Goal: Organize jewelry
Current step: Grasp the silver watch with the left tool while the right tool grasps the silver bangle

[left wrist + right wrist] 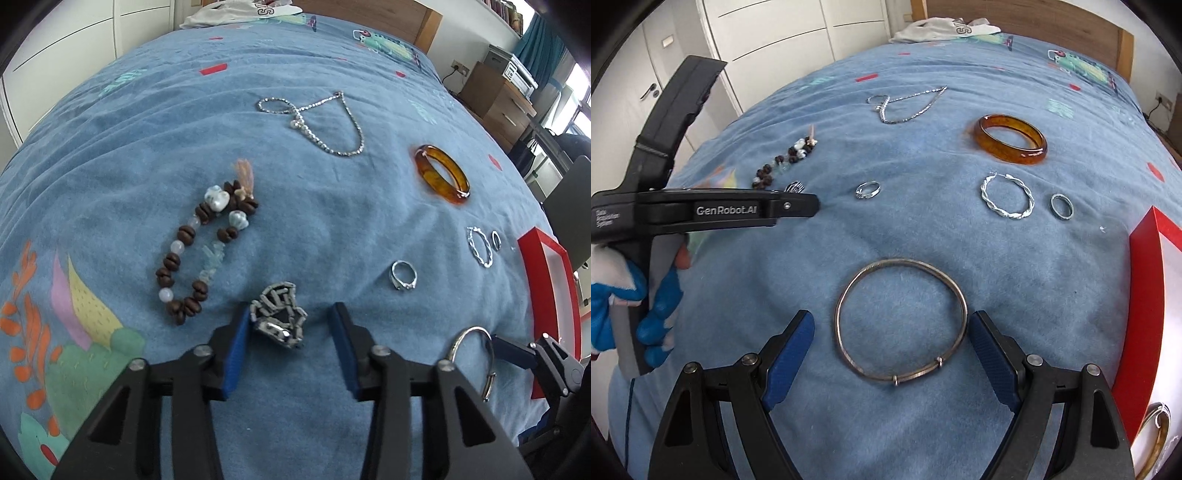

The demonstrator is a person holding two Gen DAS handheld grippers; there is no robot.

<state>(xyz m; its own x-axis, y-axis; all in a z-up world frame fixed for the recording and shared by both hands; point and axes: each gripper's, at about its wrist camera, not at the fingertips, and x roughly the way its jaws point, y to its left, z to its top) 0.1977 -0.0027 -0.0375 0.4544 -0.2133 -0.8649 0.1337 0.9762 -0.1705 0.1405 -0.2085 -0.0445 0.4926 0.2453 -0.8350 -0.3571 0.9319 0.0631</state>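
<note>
Jewelry lies spread on a blue bedspread. My left gripper [290, 315] is open, its blue pads either side of a silver-and-black chunky ring [277, 319]; the left pad touches it. A brown bead bracelet [201, 251] lies to its left. My right gripper [891, 325] is open around a thin silver bangle [900, 319] that lies flat; the right pad touches its rim. Beyond it lie a small silver ring [868, 189], a twisted silver hoop [1007, 201], a small band ring [1062, 206], an amber bangle [1011, 143] and a silver chain [908, 103].
A red box [1145, 295] with a white inside stands at the right edge of the bed, with a bangle inside it [1156, 439]. A wooden headboard [1034, 22] and a white garment [945, 29] are at the far end. Wardrobes stand at the left.
</note>
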